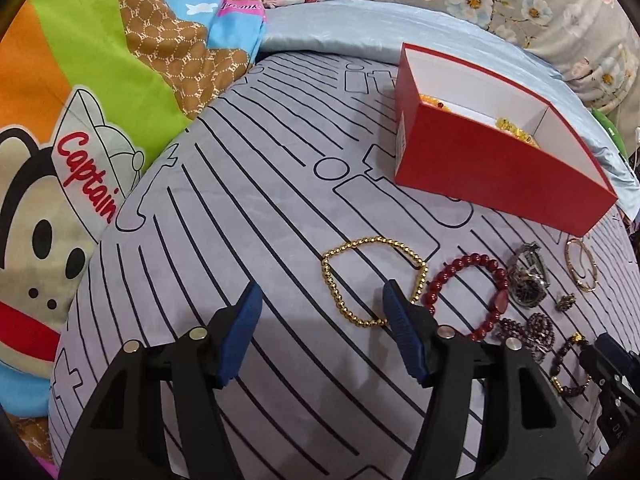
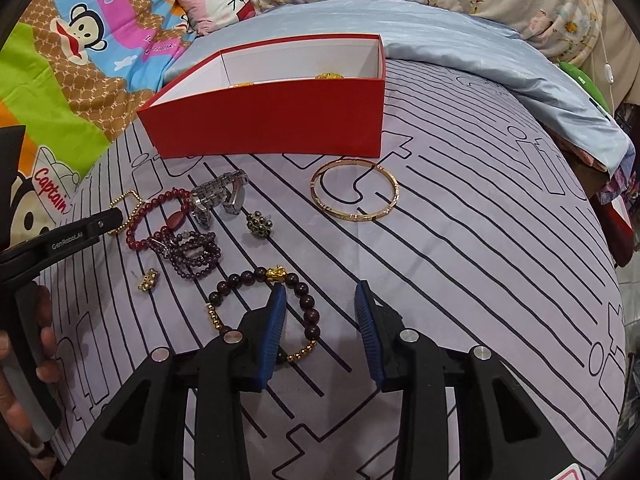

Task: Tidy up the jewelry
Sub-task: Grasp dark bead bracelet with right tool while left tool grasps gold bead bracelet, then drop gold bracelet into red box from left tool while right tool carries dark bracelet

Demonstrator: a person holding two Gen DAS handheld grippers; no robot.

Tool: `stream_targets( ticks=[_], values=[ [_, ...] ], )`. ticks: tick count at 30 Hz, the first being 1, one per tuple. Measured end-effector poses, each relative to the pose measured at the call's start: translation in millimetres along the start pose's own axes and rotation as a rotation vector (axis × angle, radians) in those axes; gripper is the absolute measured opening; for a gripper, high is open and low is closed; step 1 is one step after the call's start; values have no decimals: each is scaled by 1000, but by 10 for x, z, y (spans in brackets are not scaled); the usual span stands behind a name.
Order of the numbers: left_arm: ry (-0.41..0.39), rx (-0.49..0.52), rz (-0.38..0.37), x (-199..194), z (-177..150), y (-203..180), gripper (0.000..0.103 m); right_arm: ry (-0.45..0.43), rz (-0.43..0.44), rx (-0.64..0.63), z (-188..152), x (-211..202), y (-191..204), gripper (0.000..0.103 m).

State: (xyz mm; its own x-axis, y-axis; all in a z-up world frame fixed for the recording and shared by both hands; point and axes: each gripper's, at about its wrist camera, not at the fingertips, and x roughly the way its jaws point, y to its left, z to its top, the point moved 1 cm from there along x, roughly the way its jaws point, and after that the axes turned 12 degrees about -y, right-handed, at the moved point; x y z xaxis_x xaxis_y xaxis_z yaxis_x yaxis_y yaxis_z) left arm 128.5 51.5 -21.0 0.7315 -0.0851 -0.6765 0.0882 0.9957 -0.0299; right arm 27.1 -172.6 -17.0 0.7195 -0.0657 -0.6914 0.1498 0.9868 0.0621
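Blue-padded jaws of the left gripper [image 1: 322, 308] stand wide apart and hold nothing, hovering above the grey line-patterned bed sheet [image 1: 248, 208]; the right pad overlaps the near edge of a gold beaded bracelet [image 1: 374, 280] lying flat on the sheet. The right gripper [image 2: 320, 308] is likewise spread open and empty, its left pad just over a dark wooden bead bracelet with a gold charm [image 2: 268, 308]. Just beyond lie a purple beaded strand coiled in loops [image 2: 192, 252], a small gold charm [image 2: 147, 279], a dark red bead bracelet [image 2: 156, 220], a silver metal wristwatch [image 2: 220, 200] and a dark clustered ring [image 2: 259, 224]. A rose-gold bangle [image 2: 355, 190] lies apart to the right. Farthest back sits an open red cardboard box [image 2: 264, 120], white inside, with yellow-gold pieces in it.
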Motion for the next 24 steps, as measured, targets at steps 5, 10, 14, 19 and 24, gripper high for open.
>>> stream_targets(
  ticks=[5, 10, 14, 19, 24],
  values=[
    [-26, 28, 13, 12, -7, -51, 45, -11, -13, -25, 4, 31, 24, 26],
    [-32, 33, 6, 3, 6, -78, 23, -14, -11, -25, 10, 45, 25, 13],
    [-22, 19, -15, -12, 19, -73, 6, -4, 3, -12, 25, 51, 17, 8],
    [-18, 19, -21, -71, 22, -98, 4, 3, 21, 20, 36, 20, 1, 8],
    [-31, 28, -33, -219, 70, -157, 4, -28, 28, 30, 103, -114, -16, 8]
  ],
)
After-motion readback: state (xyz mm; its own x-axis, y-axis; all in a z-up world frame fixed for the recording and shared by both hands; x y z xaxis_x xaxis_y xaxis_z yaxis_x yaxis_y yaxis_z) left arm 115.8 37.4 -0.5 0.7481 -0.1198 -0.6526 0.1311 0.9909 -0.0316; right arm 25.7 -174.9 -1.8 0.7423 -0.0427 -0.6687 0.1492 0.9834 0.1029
